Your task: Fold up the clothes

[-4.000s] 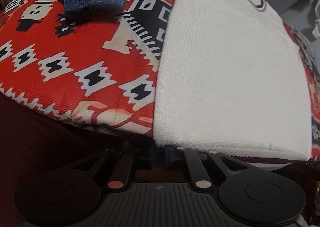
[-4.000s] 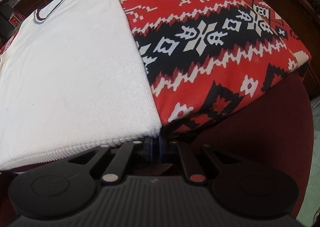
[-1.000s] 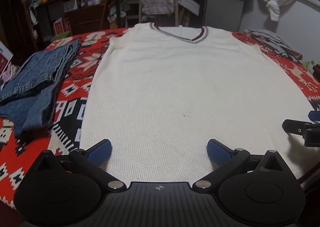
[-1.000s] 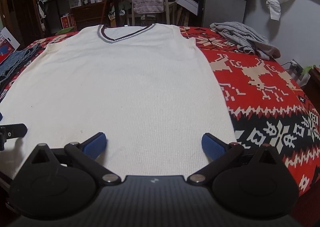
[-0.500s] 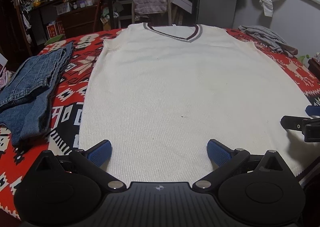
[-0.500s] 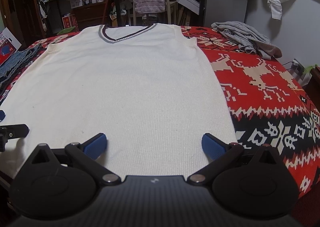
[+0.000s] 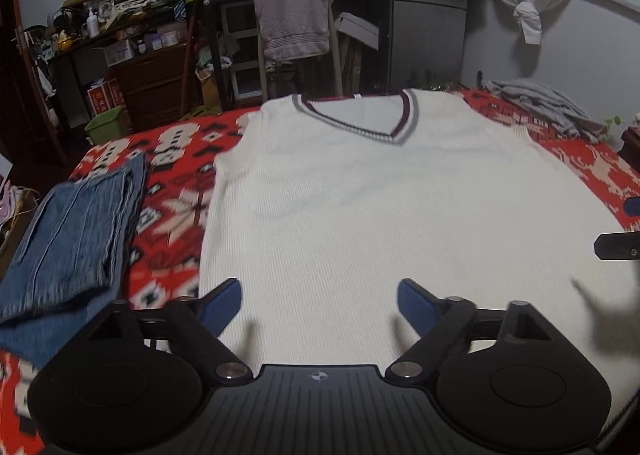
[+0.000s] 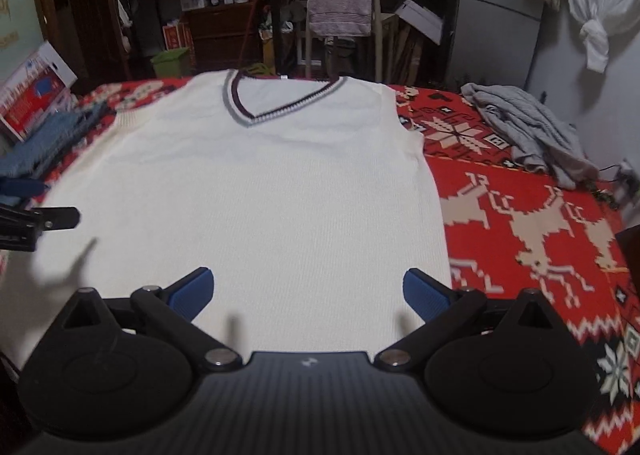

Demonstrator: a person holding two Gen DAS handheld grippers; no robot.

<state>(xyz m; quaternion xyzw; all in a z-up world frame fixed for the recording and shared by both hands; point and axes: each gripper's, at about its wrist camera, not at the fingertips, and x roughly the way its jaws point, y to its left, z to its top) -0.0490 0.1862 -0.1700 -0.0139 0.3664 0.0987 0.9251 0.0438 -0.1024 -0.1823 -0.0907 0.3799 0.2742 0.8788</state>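
Two grippers, both with jaws spread wide and nothing between them. Left wrist view: left gripper [image 7: 319, 299] hovers over the near hem area of a cream sleeveless V-neck vest [image 7: 384, 223], which lies flat, front up, on a red patterned blanket [image 7: 176, 191]; collar points to the far edge. Folded blue jeans [image 7: 68, 247] sit just beside the vest's left edge. A tip of the right gripper [image 7: 618, 245] shows at the frame's right side. Grey towel [image 7: 294, 13] hangs over a chair past the bed. Right wrist view: right gripper [image 8: 308, 293], blue pads apart, above the vest [image 8: 256, 199] near its lower right part. Crumpled grey garment [image 8: 528, 131] lies on the blanket [image 8: 532, 223], well apart from the vest on its right. Left gripper's tip [image 8: 48, 219] shows at the left edge, jeans [image 8: 44, 135] behind it.
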